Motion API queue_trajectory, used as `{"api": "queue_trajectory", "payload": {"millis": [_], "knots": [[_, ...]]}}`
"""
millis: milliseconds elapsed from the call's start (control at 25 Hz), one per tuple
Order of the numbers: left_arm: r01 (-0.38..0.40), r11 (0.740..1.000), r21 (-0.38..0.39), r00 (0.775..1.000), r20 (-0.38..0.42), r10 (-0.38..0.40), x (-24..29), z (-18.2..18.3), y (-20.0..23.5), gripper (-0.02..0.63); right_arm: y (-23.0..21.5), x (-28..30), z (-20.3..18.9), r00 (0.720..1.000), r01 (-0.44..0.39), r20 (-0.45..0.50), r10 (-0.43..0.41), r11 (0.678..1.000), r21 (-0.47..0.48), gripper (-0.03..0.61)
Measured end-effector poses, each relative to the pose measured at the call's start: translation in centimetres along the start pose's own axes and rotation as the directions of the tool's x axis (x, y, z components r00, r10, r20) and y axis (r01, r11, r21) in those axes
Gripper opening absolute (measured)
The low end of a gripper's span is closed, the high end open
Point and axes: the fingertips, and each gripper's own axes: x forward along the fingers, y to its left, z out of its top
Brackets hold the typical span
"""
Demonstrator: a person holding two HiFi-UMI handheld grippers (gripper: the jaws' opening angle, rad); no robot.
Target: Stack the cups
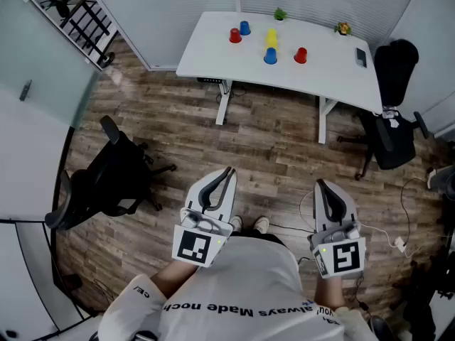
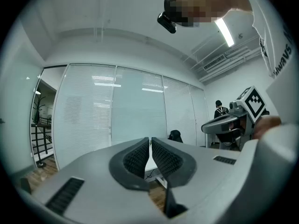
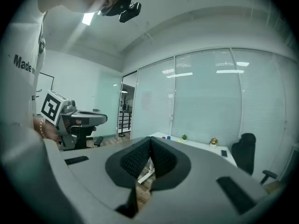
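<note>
Several small cups stand far ahead on the white table (image 1: 327, 73): a red cup (image 1: 235, 36) next to a blue cup (image 1: 244, 28), a yellow cup (image 1: 271, 38) just behind another blue cup (image 1: 270, 56), and a second red cup (image 1: 301, 55). My left gripper (image 1: 229, 171) and right gripper (image 1: 320, 185) are held close to my body over the wooden floor, well short of the table. Both are shut with nothing between the pads. In the left gripper view the left gripper (image 2: 150, 142) has its jaws together. In the right gripper view the right gripper (image 3: 150, 142) looks the same.
A black office chair (image 1: 106, 180) stands on the floor at my left, and another black chair (image 1: 393, 130) at the table's right end. A small green plant (image 1: 280, 13), a small ornament (image 1: 343, 28) and a phone (image 1: 361, 57) lie on the table. Cables (image 1: 398, 241) trail at right.
</note>
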Motion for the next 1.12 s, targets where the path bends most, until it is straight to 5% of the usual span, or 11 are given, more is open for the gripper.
{"api": "queue_trajectory", "payload": {"millis": [680, 1120], "knots": [[-0.035, 0.999, 0.006, 0.999, -0.018, 0.035, 2.8, -1.0, -1.7, 0.021, -4.0, 0.1, -1.1, 1.0, -0.018, -0.005, 0.018, 1.0, -0.008, 0.015], [-0.046, 0.999, -0.018, 0.999, -0.021, 0.046, 12.0, -2.9, 7.3, 0.021, -7.6, 12.6, 0.7, 1.0, -0.028, -0.01, 0.027, 0.999, -0.016, 0.008]]}}
